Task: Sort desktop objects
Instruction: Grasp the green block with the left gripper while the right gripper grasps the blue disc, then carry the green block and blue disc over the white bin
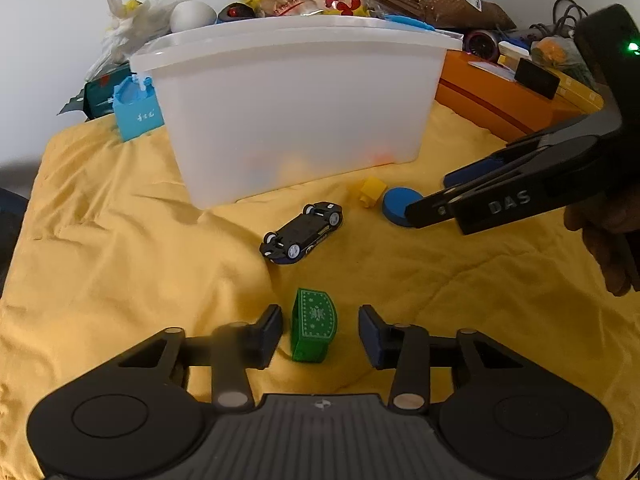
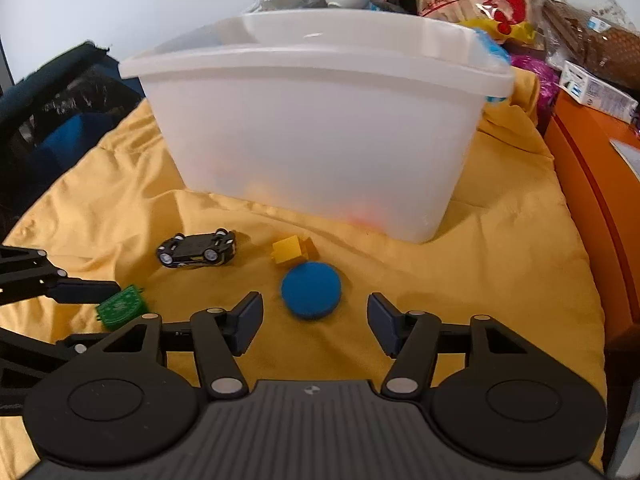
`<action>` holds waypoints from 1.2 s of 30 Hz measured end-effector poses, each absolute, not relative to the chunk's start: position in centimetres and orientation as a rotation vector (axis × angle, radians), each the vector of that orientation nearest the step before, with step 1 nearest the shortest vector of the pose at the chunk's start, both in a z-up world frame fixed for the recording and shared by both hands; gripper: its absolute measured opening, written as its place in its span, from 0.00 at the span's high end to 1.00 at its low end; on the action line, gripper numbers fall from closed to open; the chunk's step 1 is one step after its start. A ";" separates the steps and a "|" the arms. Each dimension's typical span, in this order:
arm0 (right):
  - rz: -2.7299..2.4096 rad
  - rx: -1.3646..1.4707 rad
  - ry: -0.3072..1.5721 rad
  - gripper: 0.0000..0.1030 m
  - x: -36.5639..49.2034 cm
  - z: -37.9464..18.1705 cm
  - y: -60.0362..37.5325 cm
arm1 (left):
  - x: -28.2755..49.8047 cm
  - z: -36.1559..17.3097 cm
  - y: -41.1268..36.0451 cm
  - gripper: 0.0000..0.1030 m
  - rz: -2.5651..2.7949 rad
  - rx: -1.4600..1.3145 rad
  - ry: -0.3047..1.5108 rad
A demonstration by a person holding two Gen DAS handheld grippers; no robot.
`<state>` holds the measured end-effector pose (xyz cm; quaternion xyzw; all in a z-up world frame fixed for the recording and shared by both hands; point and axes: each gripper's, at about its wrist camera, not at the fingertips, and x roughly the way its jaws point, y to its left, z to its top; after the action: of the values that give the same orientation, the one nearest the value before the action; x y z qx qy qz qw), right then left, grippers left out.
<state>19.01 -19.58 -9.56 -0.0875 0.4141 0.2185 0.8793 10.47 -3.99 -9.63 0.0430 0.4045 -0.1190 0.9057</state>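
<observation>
Between my left jaws [image 1: 320,330], spread wide, stands a green block [image 1: 314,325], untouched. Only my right view shows my right jaws [image 2: 315,322] wide around a blue disc [image 2: 311,289]. Bare yellow cloth [image 1: 120,240] lies beside both. Behind, the white tub [image 1: 296,120] shows blurry orange shapes inside.

cloth [image 1: 120,240]: yellow
bin [image 1: 296,120]: translucent white
toy car [image 1: 302,232]: black, pale wheels
block [image 1: 314,324]: green, white snowflake and dot pattern
disc [image 2: 311,290]: blue
brick [image 2: 289,255]: yellow
</observation>
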 end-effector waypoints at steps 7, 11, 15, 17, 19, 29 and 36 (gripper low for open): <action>0.458 -0.192 0.893 0.45 20.5 -10.6 -18.9 | 10.6 -9.8 -3.5 0.72 -0.255 0.071 0.836; 0.476 -0.206 0.912 0.57 20.9 -11.1 -18.4 | 10.3 -9.7 -2.8 0.73 -0.246 0.053 0.830; 0.485 -0.196 0.892 0.59 20.5 -10.6 -18.8 | 9.9 -8.9 -2.2 0.77 -0.231 0.029 0.807; 0.478 -0.171 0.887 0.59 20.1 -10.2 -19.5 | 9.7 -8.5 -2.0 0.77 -0.231 0.019 0.794; 0.469 -0.144 0.878 0.59 19.6 -9.7 -20.2 | 9.3 -8.0 -1.8 0.77 -0.230 0.012 0.777; 0.480 0.008 0.801 0.59 15.9 -5.6 -23.3 | 8.5 -4.0 -0.1 0.77 -0.190 -0.035 0.724; 0.505 0.054 0.701 0.59 15.7 -0.1 -23.5 | 10.9 1.2 0.3 0.77 -0.181 -0.053 0.669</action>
<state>15.72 -23.52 -0.09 0.0261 0.3396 0.2447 0.9078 10.92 0.33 1.24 -0.0260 0.3280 -0.0885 0.9402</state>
